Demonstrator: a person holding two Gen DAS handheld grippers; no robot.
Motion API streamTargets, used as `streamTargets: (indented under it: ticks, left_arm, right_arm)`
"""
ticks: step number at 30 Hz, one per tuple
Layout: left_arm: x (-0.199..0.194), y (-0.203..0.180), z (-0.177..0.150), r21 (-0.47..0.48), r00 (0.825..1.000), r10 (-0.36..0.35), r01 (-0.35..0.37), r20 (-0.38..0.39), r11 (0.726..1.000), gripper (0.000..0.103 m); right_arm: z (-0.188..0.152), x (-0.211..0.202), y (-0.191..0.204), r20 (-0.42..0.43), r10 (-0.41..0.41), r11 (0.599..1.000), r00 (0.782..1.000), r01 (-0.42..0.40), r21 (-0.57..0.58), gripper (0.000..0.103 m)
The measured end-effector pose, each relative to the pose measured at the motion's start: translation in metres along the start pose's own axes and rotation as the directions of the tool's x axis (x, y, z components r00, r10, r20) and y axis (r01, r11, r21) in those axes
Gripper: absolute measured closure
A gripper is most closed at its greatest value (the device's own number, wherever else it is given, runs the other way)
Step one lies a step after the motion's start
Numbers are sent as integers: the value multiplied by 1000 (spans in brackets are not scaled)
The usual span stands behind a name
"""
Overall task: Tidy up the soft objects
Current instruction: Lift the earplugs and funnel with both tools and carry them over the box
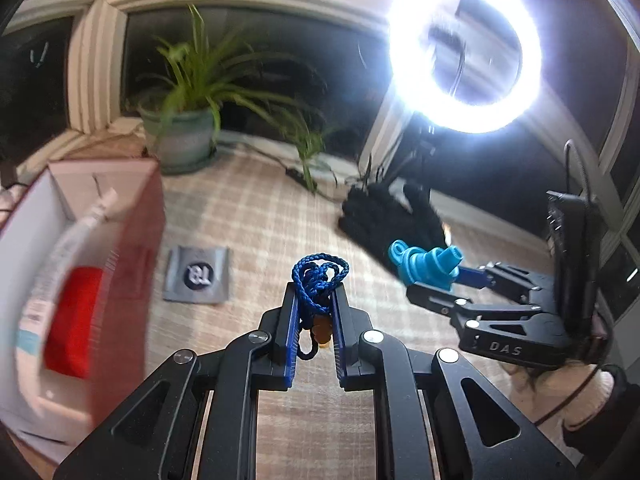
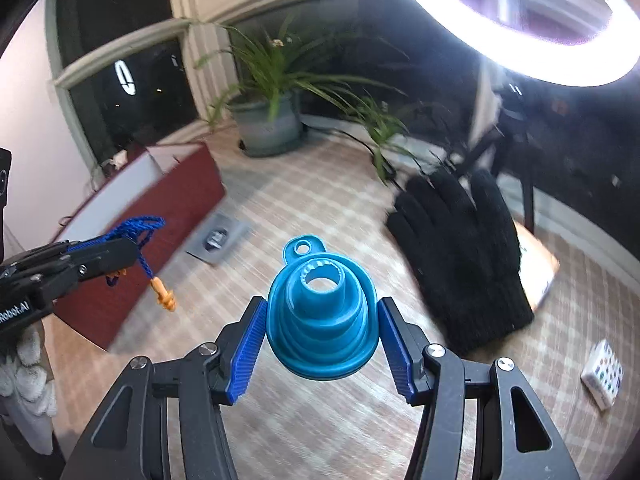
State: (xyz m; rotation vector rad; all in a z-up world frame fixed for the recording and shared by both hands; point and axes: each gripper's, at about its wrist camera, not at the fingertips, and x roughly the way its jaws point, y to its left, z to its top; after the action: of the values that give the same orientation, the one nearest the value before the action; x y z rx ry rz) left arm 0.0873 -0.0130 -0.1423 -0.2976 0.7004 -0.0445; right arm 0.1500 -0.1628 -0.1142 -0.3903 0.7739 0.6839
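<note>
Light and floppy, the corded earplugs point(image 1: 318, 286) sit pinched in the narrow left gripper point(image 1: 316, 308), while the right gripper point(image 2: 322, 336) squeezes the soft collapsible funnel point(image 2: 322, 312) at its wide rim

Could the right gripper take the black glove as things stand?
Probably not: the right gripper is already shut on the blue funnel. The black glove lies uncovered on the table just ahead, so only that load blocks it.

- A ring light point(image 1: 464, 50) is glaring at the upper right, washing out its surroundings.
- A potted plant point(image 2: 269, 92) is sitting by the dark window point(image 1: 248, 76).
- A plaid tablecloth point(image 1: 256, 216) is covering the table.
- A small patterned box point(image 2: 603, 373) is lying at the right edge.
</note>
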Motion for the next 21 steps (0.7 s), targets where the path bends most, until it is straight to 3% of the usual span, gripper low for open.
streamTargets:
  ticks: [5, 13, 21]
  left_arm:
    - [-38, 15, 17, -18, 998, 11, -10, 59, 1000, 90]
    - [-92, 73, 40, -101, 985, 111, -98, 133, 990, 90]
    - [-118, 135, 41, -192, 965, 230, -203, 130, 960, 90]
  right_arm:
    - [30, -7, 26, 32, 61, 998, 998, -60, -34, 51]
    - [83, -1, 85, 44, 182, 977, 982, -176, -122, 51]
    - [123, 36, 161, -13, 278, 937, 960, -274, -218, 51]
